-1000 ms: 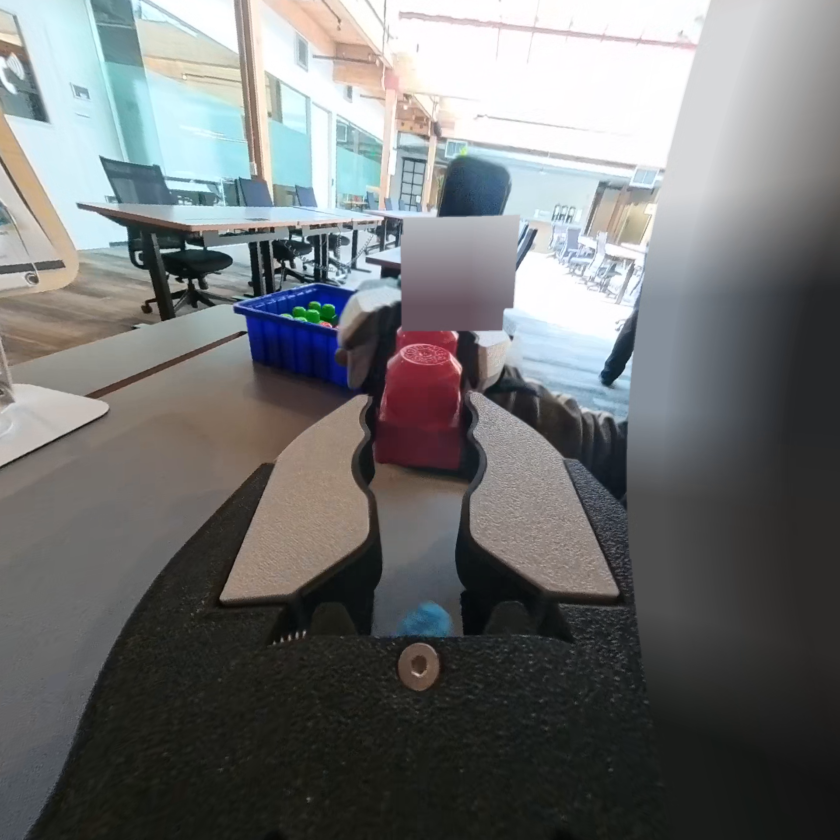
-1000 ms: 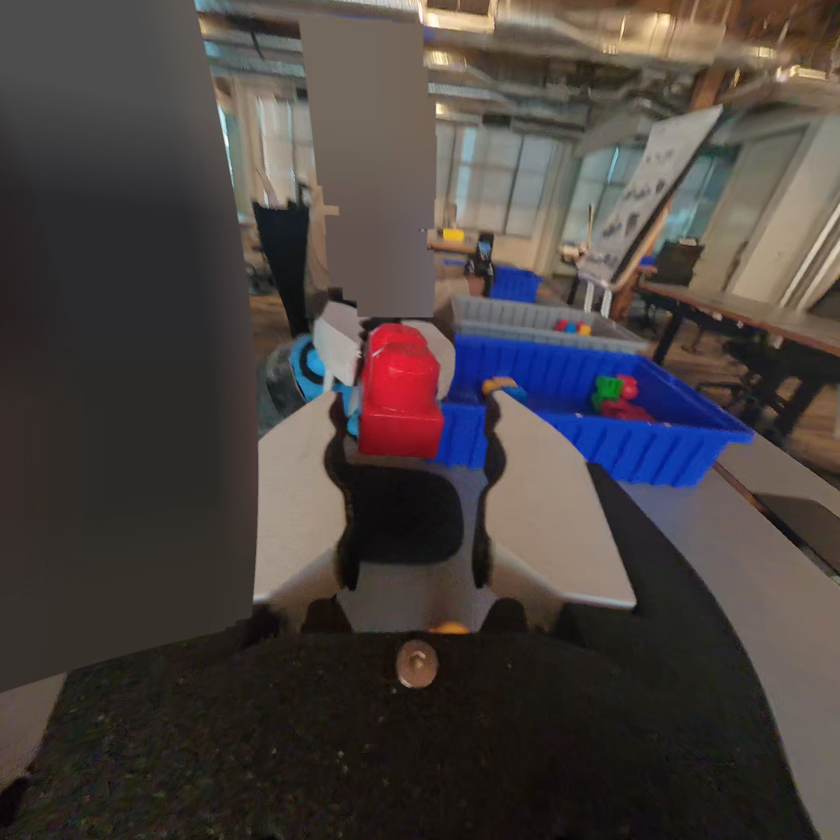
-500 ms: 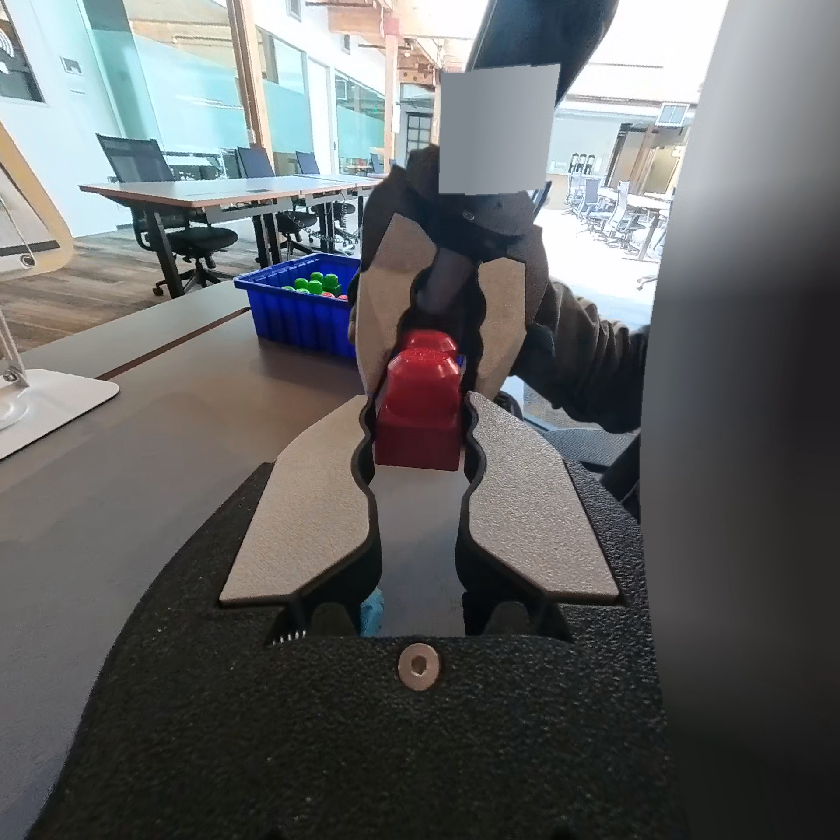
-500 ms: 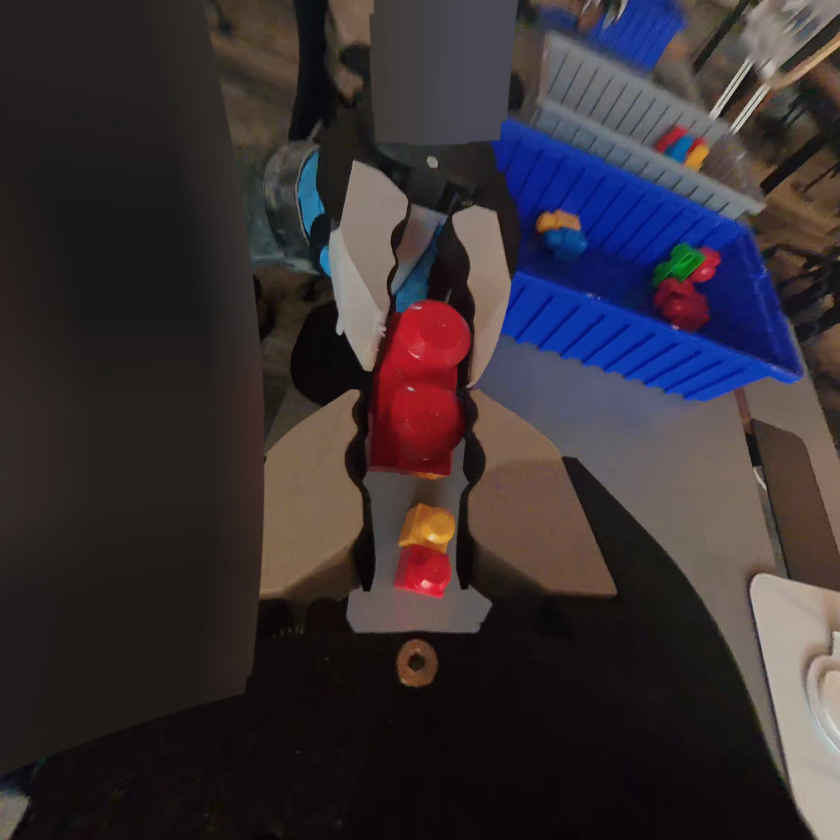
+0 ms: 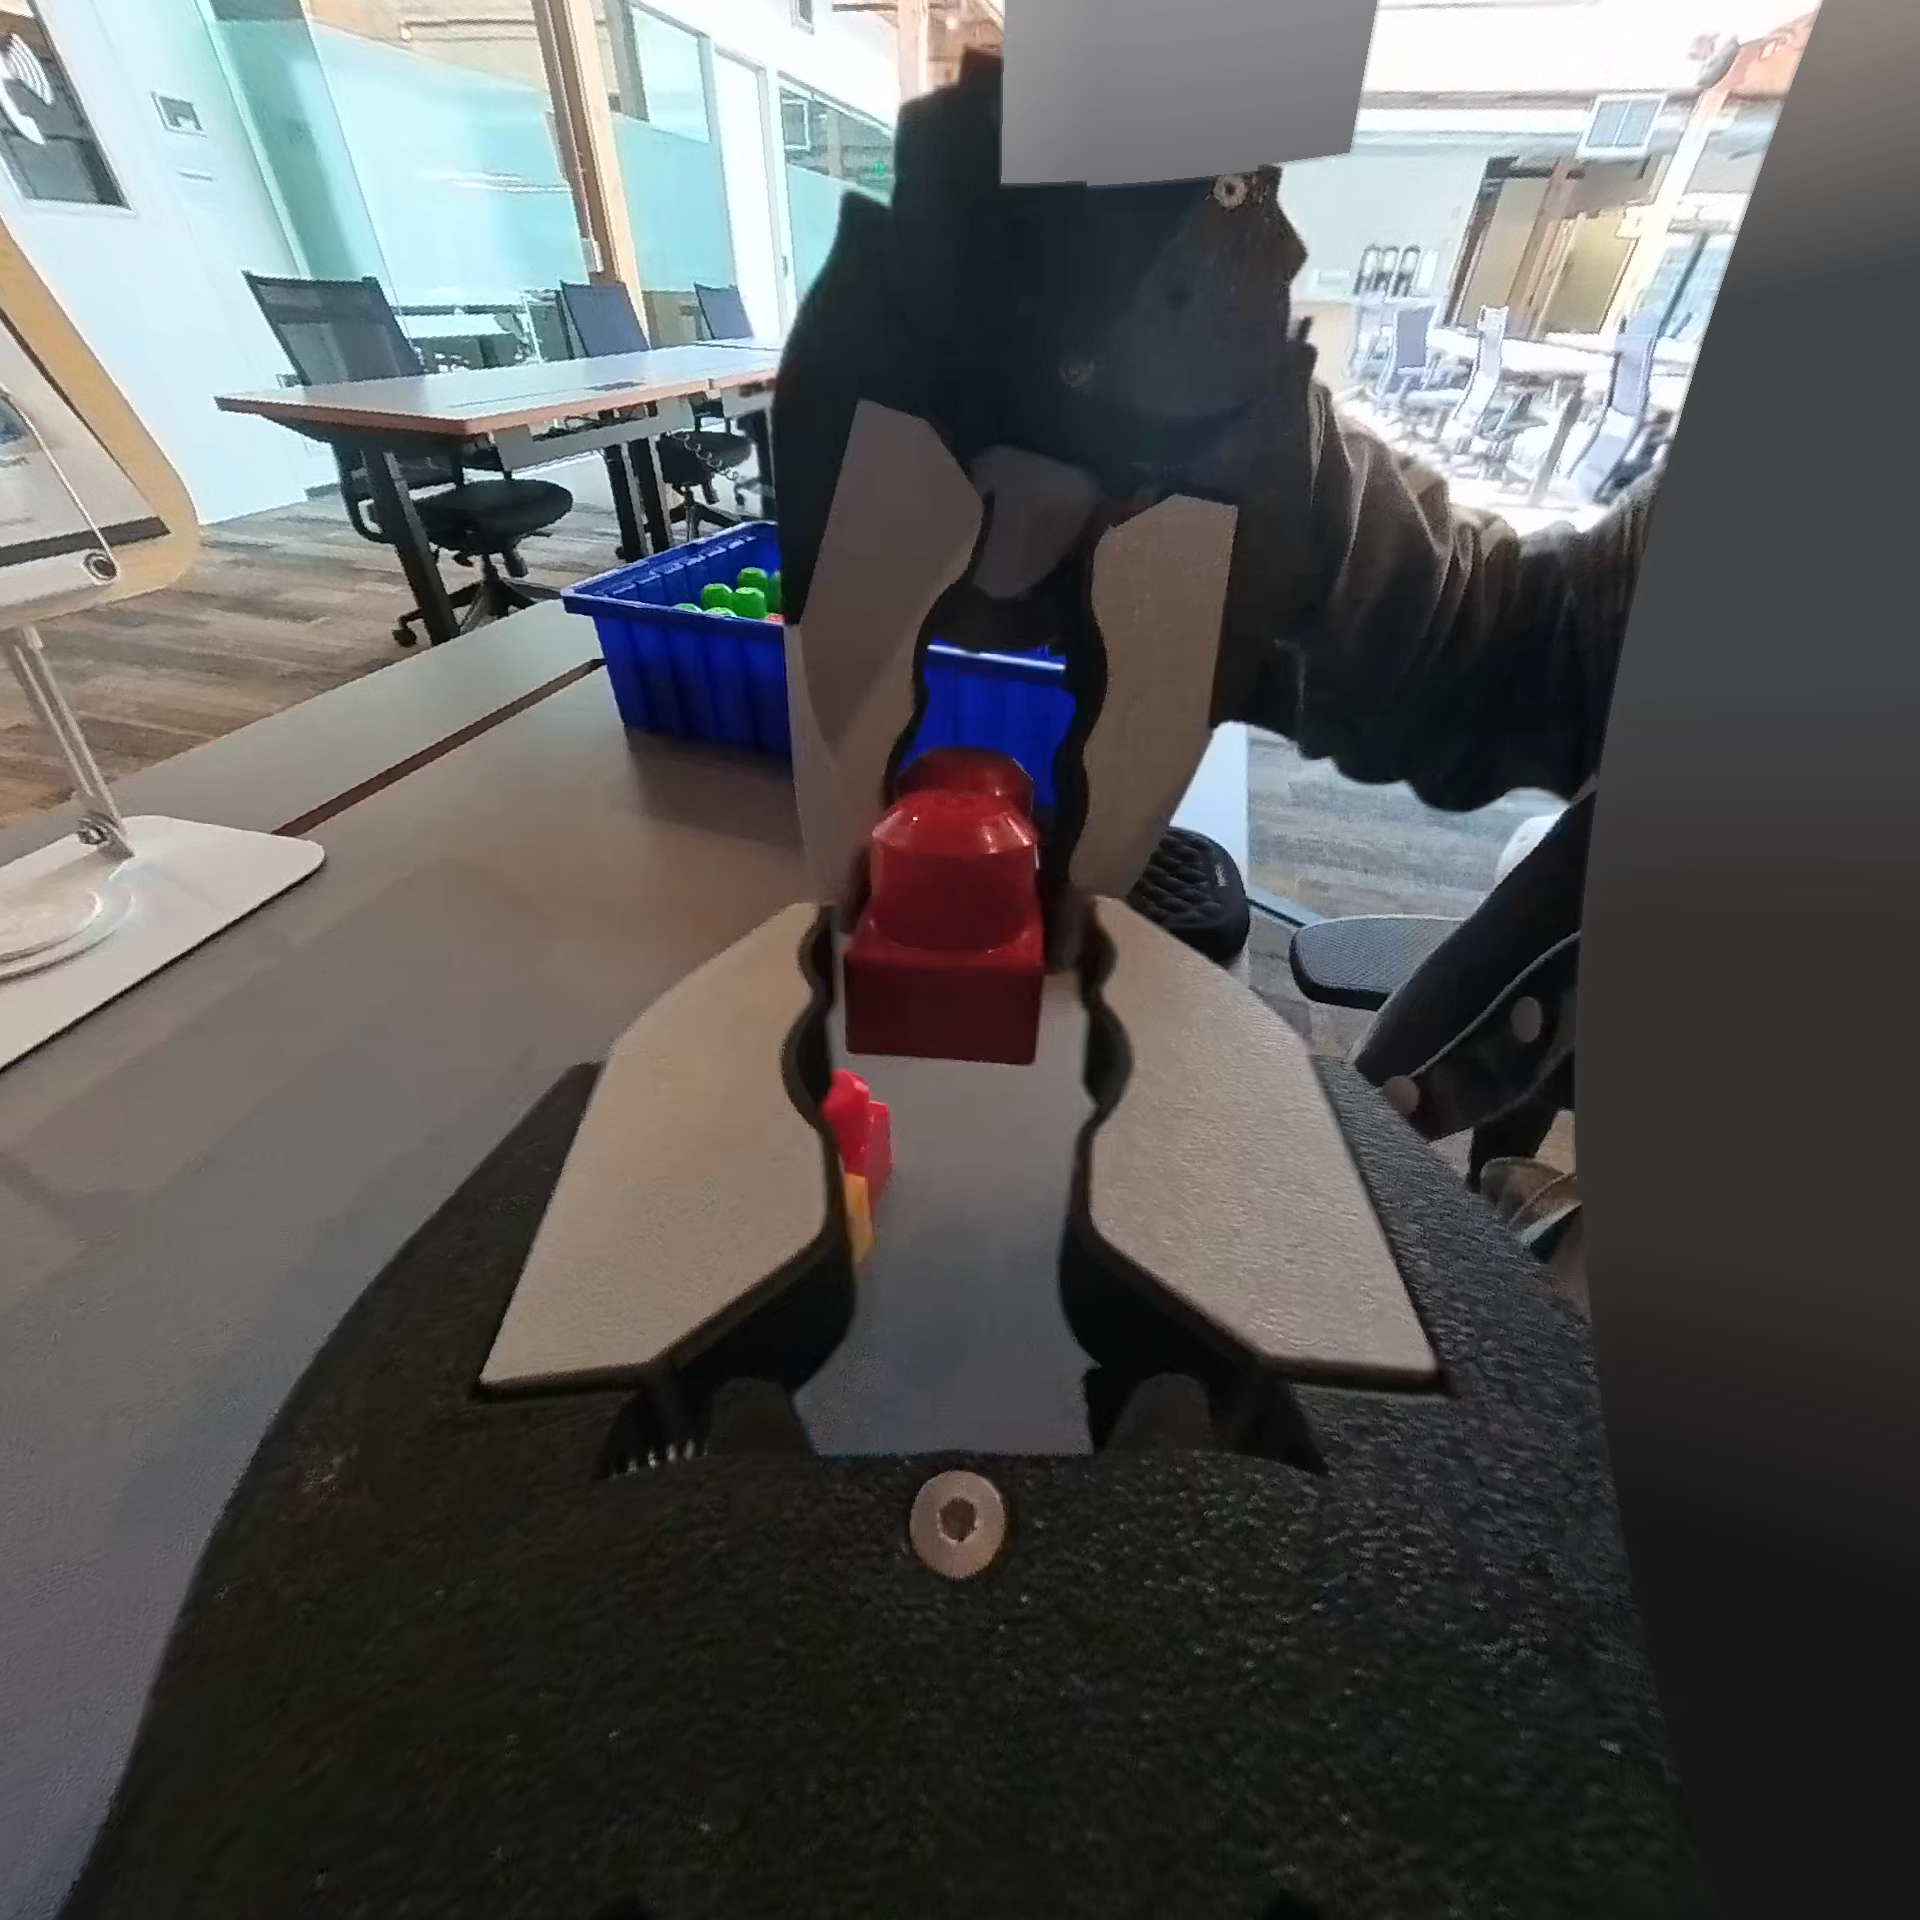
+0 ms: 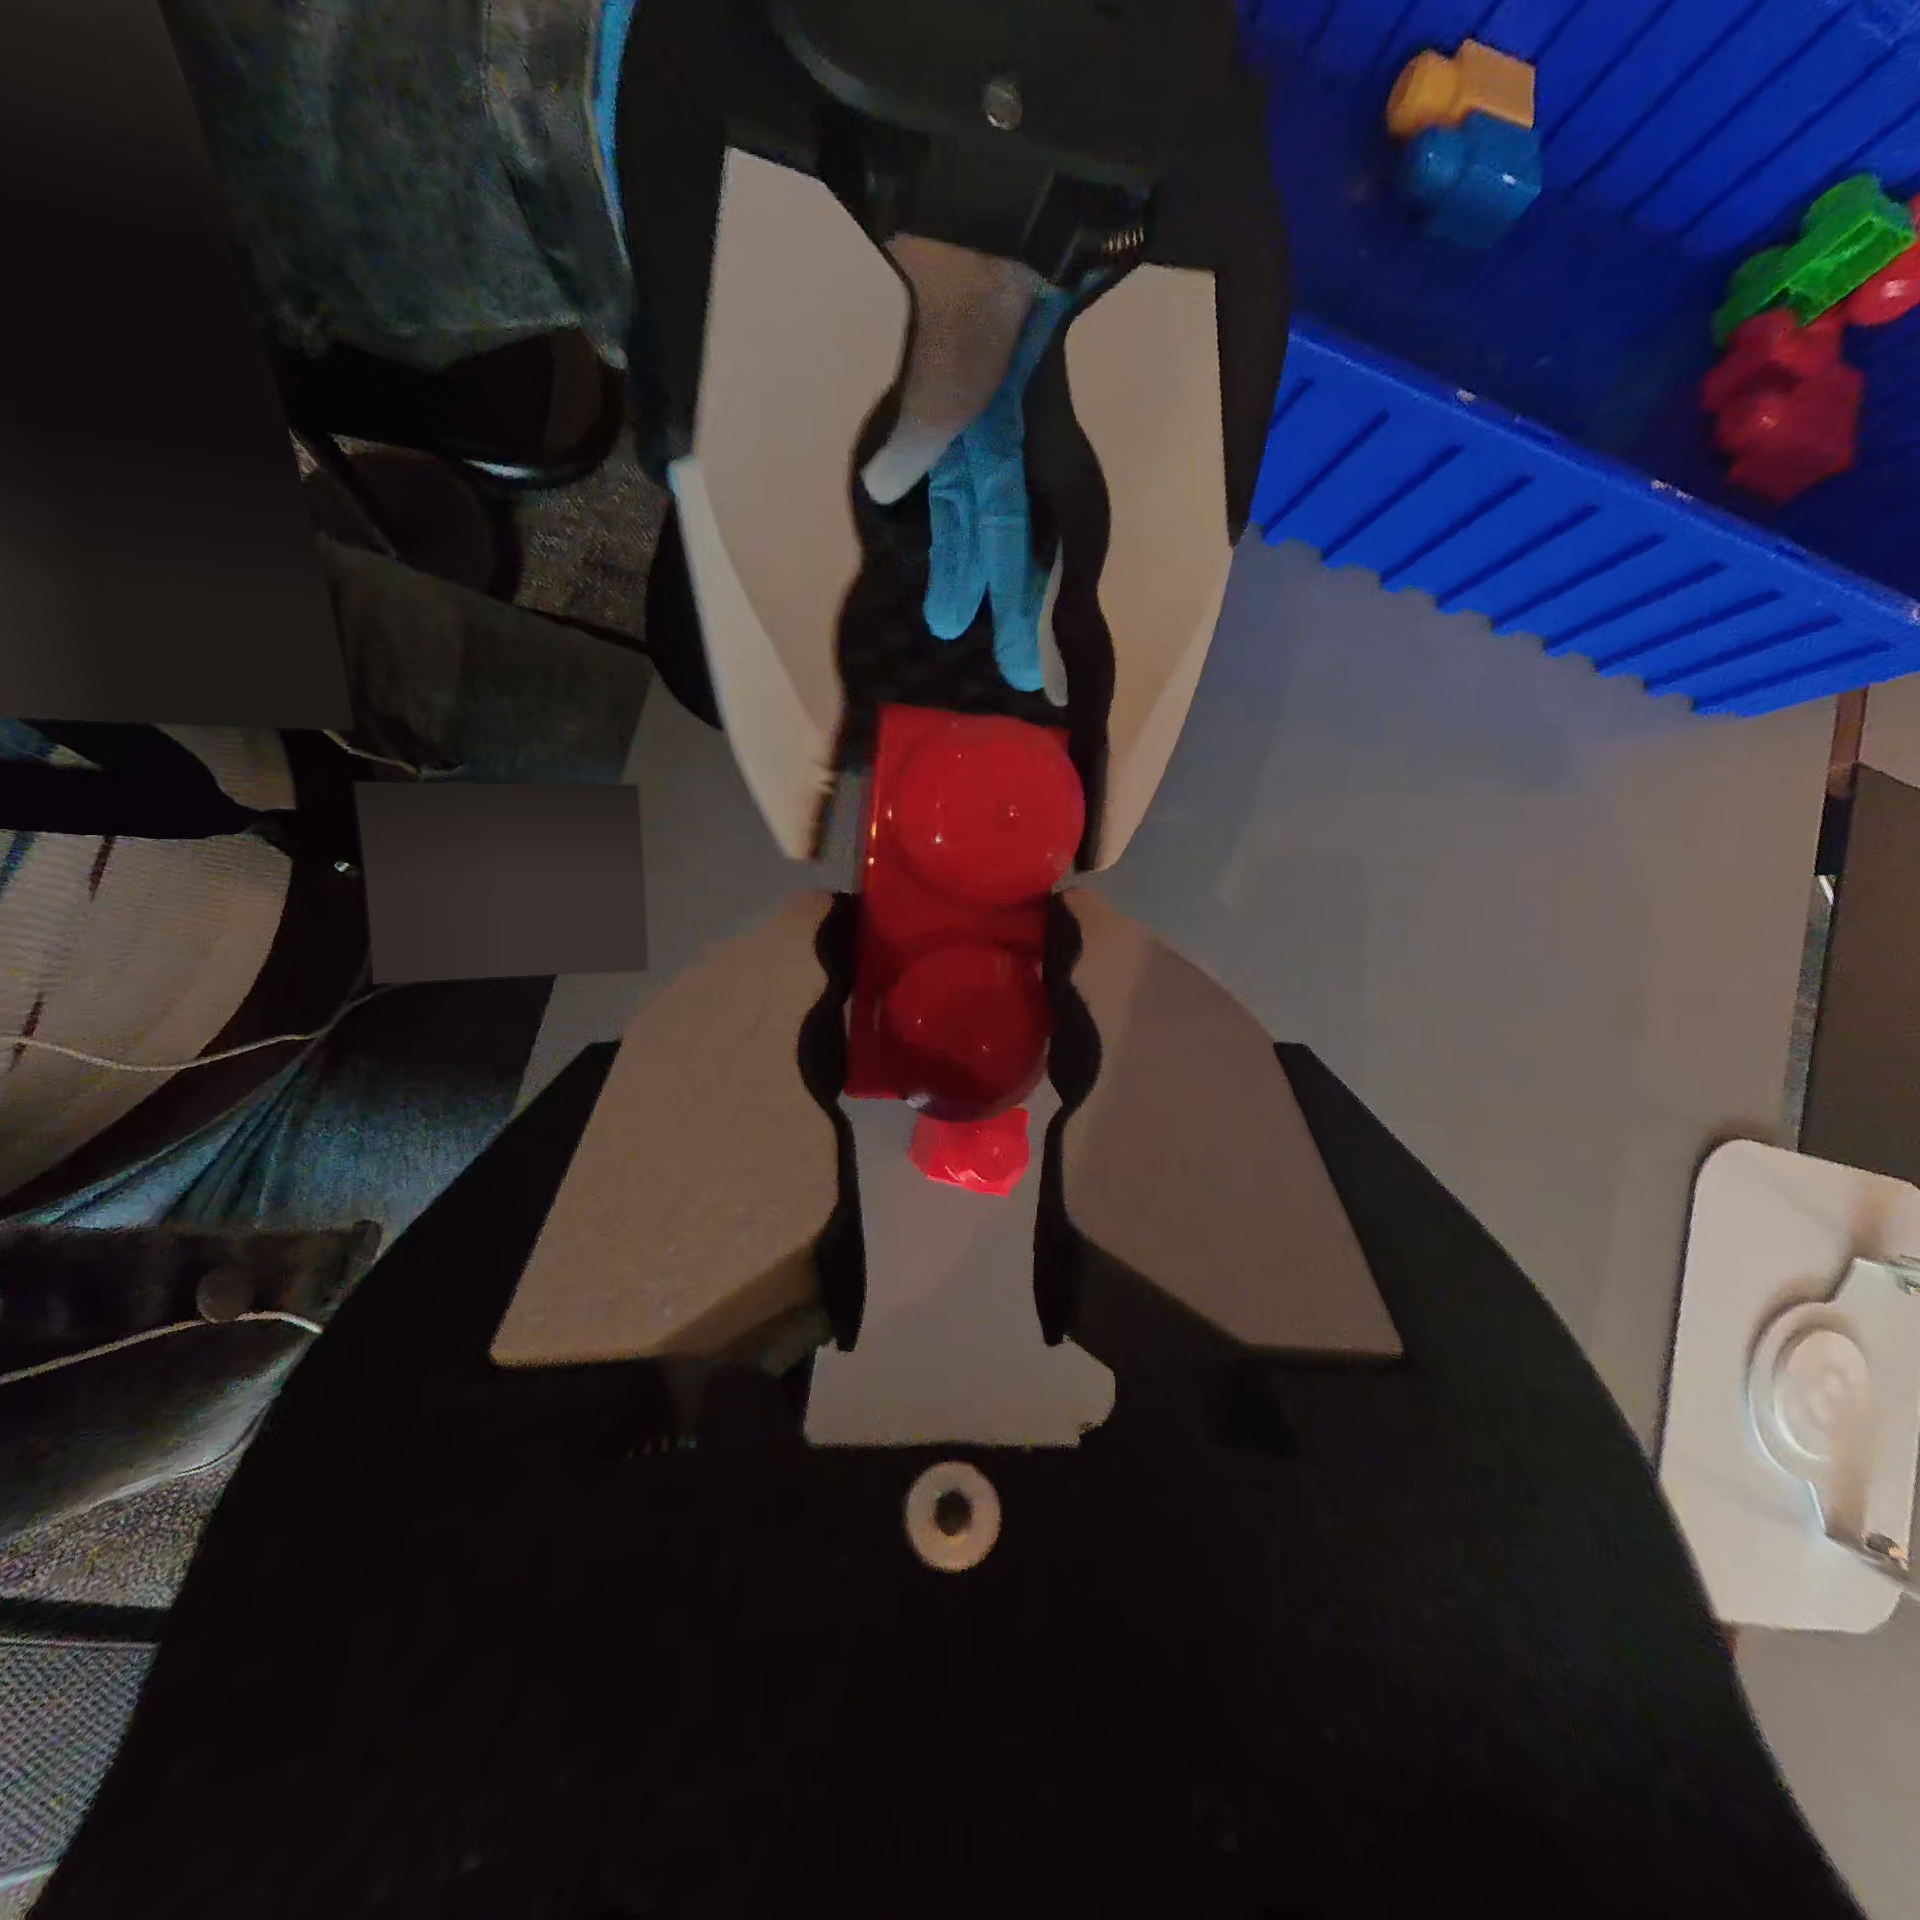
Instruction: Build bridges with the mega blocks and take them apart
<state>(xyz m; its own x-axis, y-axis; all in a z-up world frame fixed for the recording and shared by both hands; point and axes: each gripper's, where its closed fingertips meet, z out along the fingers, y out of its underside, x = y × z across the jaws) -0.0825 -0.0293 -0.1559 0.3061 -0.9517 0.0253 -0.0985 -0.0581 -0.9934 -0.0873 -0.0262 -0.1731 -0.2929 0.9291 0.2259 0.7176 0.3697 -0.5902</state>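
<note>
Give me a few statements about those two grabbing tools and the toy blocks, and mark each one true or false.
1. Both grippers grip the same red two-stud block, one at each end. True.
2. The red two-stud block rests flat on the table. False: it is held in the air above it.
3. A smaller red block sits below the held one. True.
4. The blue bin is empty. False: blocks lie inside it, green among them.
5. The right gripper comes in from below the block. False: it looks down onto the studs.

2 grippers (image 5: 951, 935), 1 blue bin (image 5: 675, 665).
</note>
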